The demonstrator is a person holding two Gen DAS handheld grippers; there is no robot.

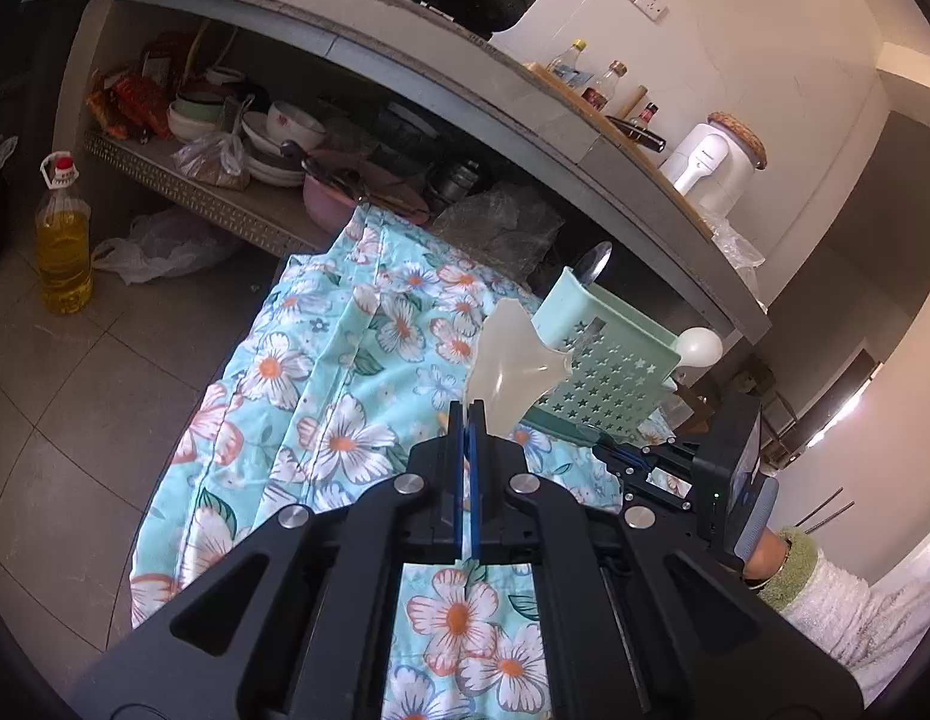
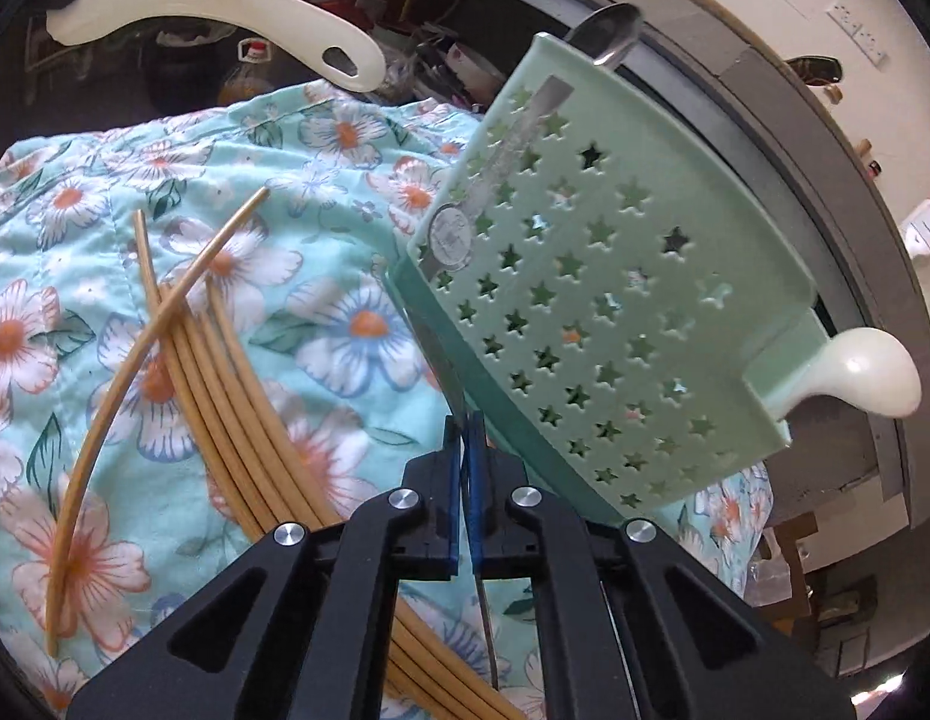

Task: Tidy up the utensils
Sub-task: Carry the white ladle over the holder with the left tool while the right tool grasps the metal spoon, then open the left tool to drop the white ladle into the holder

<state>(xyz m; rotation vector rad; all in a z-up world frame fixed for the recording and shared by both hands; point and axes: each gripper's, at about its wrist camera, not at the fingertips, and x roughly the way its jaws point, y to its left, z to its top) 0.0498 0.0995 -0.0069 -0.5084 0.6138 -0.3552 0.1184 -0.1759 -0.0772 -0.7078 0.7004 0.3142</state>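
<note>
Beside chopsticks (image 2: pixel 225 372), star-punched mint basket (image 2: pixel 615 324)

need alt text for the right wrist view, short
The right gripper is shut on a thin metal utensil handle beside a mint-green star-perforated basket on a floral cloth. A metal spoon and white ladle stick out of the basket; bamboo chopsticks lie to the left.

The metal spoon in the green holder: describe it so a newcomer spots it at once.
Find the flowered cloth, then the pale green star-punched holder on it, below the grey counter edge. The metal spoon pokes its shiny bowl out of the holder's far top corner; the white spoon at the near corner is round and glossy white.
</note>
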